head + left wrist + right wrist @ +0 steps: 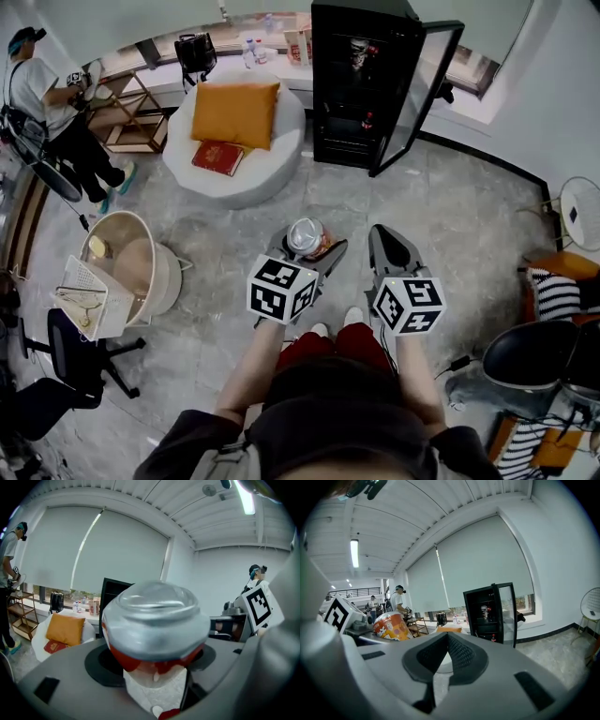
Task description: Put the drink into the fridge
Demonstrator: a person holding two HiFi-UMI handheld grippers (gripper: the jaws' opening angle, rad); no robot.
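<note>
White seat (274, 150) lies ahead-left of your left hand-held gripper (312, 247), clamped on the drink (305, 233); fridge (361, 94) straight ahead; right hand-held gripper (382, 234) closed.

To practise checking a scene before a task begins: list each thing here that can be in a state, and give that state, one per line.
drink can: clamped between jaws, not yet in the fridge.
left gripper: closed on the drink can.
right gripper: jaws together, nothing between them.
fridge door: swung wide open.
fridge: interior exposed, a few items on its shelves.
</note>
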